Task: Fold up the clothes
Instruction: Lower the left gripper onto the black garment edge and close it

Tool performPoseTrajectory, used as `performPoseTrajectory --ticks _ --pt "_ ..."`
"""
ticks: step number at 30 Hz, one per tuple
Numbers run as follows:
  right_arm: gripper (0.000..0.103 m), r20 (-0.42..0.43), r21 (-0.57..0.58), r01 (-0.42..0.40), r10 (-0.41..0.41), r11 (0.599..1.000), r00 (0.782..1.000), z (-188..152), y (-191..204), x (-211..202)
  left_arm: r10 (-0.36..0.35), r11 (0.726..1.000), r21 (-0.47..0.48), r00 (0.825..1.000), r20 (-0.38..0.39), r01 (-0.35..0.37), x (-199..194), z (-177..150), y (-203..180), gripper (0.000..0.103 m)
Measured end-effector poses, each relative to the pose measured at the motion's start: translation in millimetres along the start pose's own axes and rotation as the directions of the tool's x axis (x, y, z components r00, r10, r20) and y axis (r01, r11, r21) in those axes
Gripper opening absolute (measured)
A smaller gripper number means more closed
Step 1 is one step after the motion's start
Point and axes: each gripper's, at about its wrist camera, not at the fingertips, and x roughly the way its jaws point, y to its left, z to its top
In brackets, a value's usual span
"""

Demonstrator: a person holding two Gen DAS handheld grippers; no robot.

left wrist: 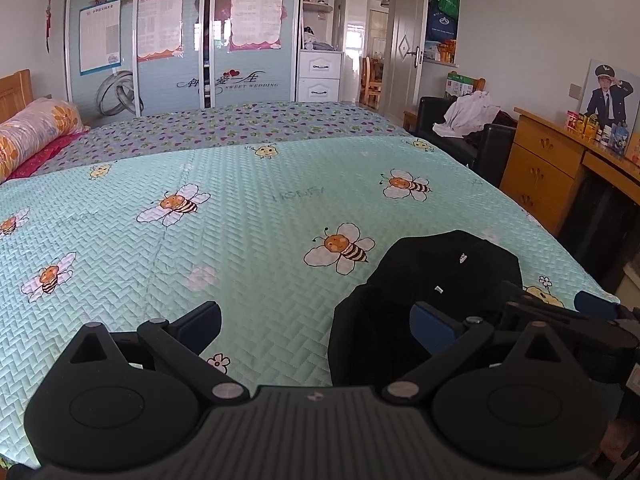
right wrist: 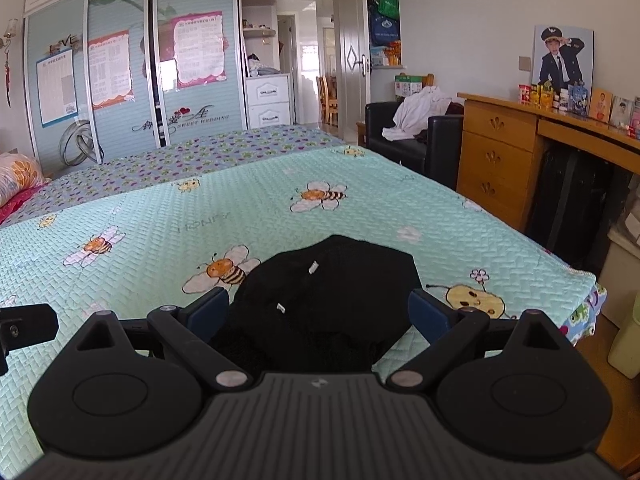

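A black, soft knit garment [right wrist: 328, 300] lies in a compact heap on the mint-green quilted bedspread printed with bees [left wrist: 248, 208], close to the near edge of the bed and toward its right corner. Two small white tags show on its upper surface, and its outline is rounded and bunched, not squared – whether that is a loose pile waiting to be laid out or a rough bundle already folded over once or twice, the dark cloth gives too little detail to settle.

The right tongs [right wrist: 320, 312] stand wide open, one blue-padded finger on either side of the heap, holding nothing; the garment sits in the gap between them, just ahead. The left tongs [left wrist: 316, 324] are also spread wide and empty, hovering over bare bedspread just to the left of the garment, whose left edge reaches in front of its right finger.

By the look of it, both tongs are lined up for a grasp on the cloth – or have just let go of it; the scene fits either. Any grasp here would call for finding a real edge or corner, since the fabric is limp, dark and layered, and a pinch into the middle would likely lift several layers at once. The seams and hems are hard to make out in either view.
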Motion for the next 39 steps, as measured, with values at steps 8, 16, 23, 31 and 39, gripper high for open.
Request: performPoseTrajectory --ticks 8,16,23,31,39 --pt "0.096 -0.124 0.037 0.017 -0.013 0.999 0.992 -27 -14 46 0.006 1.0 0.019 0.993 -0.115 -0.004 53 -14 -4 0.103" --pt "0.096 -0.181 0.084 0.068 -0.052 0.994 0.982 -37 -38 65 -0.019 0.998 0.058 0.984 -0.179 0.029 94 -19 -30 0.103" --pt "0.096 -0.2 0.156 0.053 -0.02 0.986 0.98 -27 -54 86 -0.04 0.995 0.081 0.974 -0.224 0.059 130 -18 -53 0.103" --pt "0.096 -0.232 0.271 -0.033 0.099 0.962 0.968 -16 -58 130 -0.11 0.994 -0.063 0.925 -0.363 0.094 191 -22 -59 0.103" --pt "0.096 -0.242 0.404 -0.102 0.214 0.909 0.946 -38 -73 163 -0.199 0.959 -0.262 0.911 -0.361 0.106 218 -33 -57 0.103"
